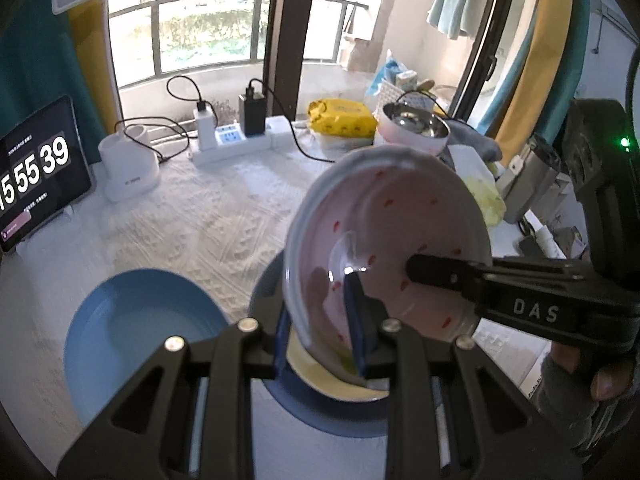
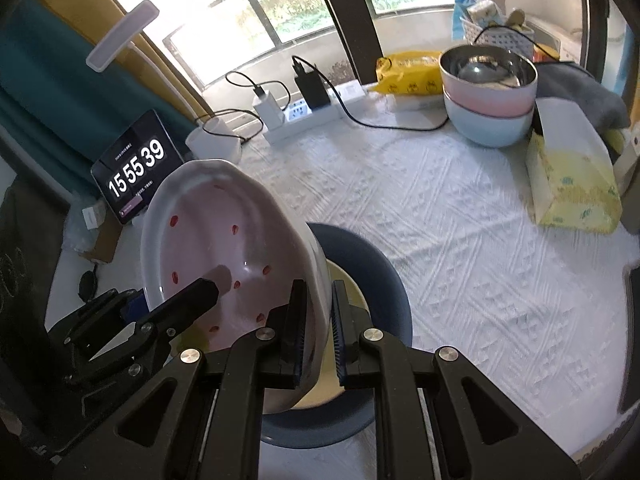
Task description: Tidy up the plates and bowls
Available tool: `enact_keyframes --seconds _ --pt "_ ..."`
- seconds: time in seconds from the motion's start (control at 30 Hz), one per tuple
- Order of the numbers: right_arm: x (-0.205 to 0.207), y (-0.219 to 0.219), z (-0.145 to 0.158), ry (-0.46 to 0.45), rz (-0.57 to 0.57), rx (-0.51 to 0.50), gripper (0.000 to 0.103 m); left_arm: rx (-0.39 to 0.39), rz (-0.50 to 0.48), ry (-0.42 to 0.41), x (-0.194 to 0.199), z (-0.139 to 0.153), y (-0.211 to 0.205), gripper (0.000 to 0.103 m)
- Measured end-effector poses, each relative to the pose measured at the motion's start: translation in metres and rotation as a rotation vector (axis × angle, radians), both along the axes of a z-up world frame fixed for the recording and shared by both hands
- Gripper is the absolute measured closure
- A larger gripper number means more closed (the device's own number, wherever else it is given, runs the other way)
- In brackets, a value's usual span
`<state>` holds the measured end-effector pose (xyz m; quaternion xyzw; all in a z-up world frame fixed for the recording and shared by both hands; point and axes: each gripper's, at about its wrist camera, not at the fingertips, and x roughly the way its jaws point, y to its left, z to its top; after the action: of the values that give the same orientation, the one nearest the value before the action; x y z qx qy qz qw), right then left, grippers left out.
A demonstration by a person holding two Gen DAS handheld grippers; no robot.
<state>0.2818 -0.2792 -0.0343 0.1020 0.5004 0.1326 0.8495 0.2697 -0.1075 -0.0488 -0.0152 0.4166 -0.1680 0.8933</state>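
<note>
both grippers pinch the pink speckled plate (image 2: 224,248) by its rim, the left gripper (image 1: 320,332) on one edge and the right gripper (image 2: 318,328) on the opposite, holding it tilted just above the dark blue plate (image 2: 376,264), which already carries a yellow plate (image 1: 316,376). beside that stack a light blue plate (image 1: 132,320) waits; beyond it, stacked bowls (image 2: 488,92) look sorted.

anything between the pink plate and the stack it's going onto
Nothing visible. The pink plate, gripped at opposite rims by the left gripper and right gripper, hangs tilted directly over the yellow plate on the dark blue plate.
</note>
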Motion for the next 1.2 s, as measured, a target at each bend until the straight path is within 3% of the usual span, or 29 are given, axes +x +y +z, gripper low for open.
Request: enact_keyframes --seconds 0.2,0.73,1.0,1.2 --pt "-0.003 0.001 -0.011 0.024 0.012 -0.012 0.090 0.000 0.001 0.024 -0.002 -0.010 0.000 0.078" --pt "-0.016 0.017 -0.031 0.012 0.075 -0.159 0.085 0.043 -0.004 0.059 -0.007 -0.033 -0.005 0.078" --pt "-0.021 0.035 -0.035 -0.033 0.154 -0.281 0.080 0.099 0.007 0.027 -0.011 -0.035 -0.004 0.076" --pt "-0.031 0.050 -0.036 -0.081 0.228 -0.410 0.077 0.088 0.004 0.040 -0.011 -0.040 0.000 0.076"
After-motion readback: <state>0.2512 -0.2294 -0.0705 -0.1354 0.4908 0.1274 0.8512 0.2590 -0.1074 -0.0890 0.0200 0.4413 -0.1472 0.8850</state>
